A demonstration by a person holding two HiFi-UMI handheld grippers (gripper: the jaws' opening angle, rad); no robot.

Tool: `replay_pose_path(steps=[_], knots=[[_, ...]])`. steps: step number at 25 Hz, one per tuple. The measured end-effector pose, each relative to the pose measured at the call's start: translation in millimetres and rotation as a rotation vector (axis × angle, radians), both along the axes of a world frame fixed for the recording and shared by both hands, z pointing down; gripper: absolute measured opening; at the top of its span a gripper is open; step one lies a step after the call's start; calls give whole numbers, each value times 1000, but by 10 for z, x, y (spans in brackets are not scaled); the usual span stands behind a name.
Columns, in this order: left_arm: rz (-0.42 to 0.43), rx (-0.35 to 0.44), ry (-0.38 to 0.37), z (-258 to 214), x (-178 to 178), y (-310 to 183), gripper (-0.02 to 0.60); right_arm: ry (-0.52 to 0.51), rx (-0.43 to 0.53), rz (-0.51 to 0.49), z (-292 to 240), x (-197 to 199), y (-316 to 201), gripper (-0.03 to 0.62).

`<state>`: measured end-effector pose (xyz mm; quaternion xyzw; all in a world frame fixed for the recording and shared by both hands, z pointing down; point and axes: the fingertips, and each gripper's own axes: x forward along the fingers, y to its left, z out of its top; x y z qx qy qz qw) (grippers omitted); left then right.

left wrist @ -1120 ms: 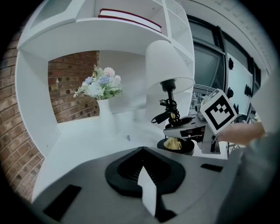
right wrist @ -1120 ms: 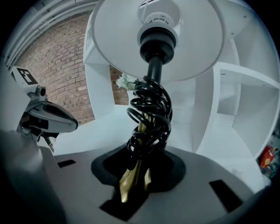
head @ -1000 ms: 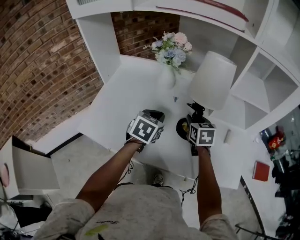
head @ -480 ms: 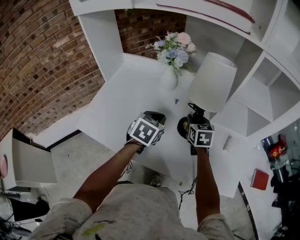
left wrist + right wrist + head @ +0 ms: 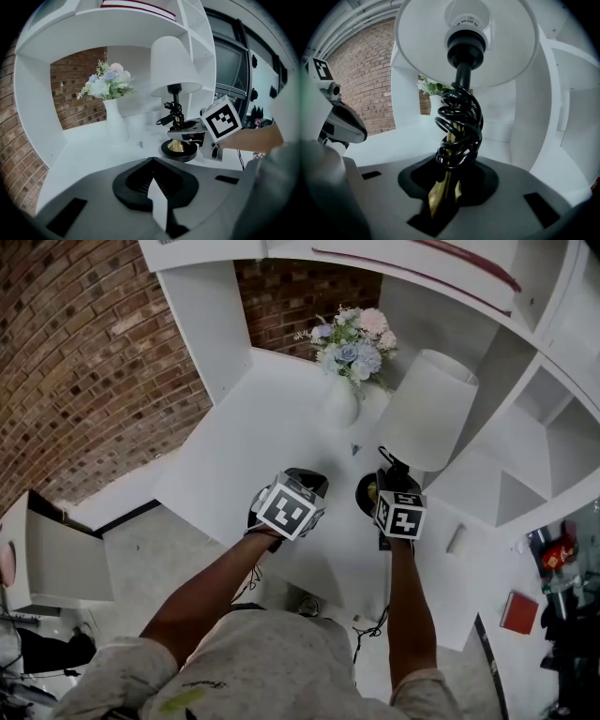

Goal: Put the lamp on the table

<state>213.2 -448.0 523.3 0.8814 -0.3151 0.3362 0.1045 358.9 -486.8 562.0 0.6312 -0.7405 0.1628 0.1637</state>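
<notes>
The white desk [image 5: 253, 427] in the shelving alcove has plenty of bare surface in front of you. The lamp [image 5: 427, 409] stands upright over its right-hand part, just beside the vase of flowers [image 5: 341, 404]. Its dark round base [image 5: 178, 151] is right at the desk, though you cannot tell from here whether it has landed. Your right tool [image 5: 447, 190] is partly closed, with its jaws clamped on the brass stem [image 5: 440, 190] just under the coiled black cord [image 5: 459, 129]. Your left tool [image 5: 158, 201] hovers nearby over the desk, jaws drawn together on nothing. You seem to be at the set-down. Next, lower the lamp until the base sits flat, keep the stem vertical and the shade clear of the flowers, then spread the right jaws and back away.
</notes>
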Motion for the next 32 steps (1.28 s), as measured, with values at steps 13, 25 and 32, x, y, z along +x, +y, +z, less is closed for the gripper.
replay_pose_path(steps=[13,25,32], knots=[[25,0,-19,51,49,-24,-2,31,52,-2,13,-24,-23,107],[40,4,-19,-16,31,-23,-2,61,102,23,35,-35,9,106],[28,15,-13,-84,-42,-52,-2,77,123,41,52,-61,42,104]])
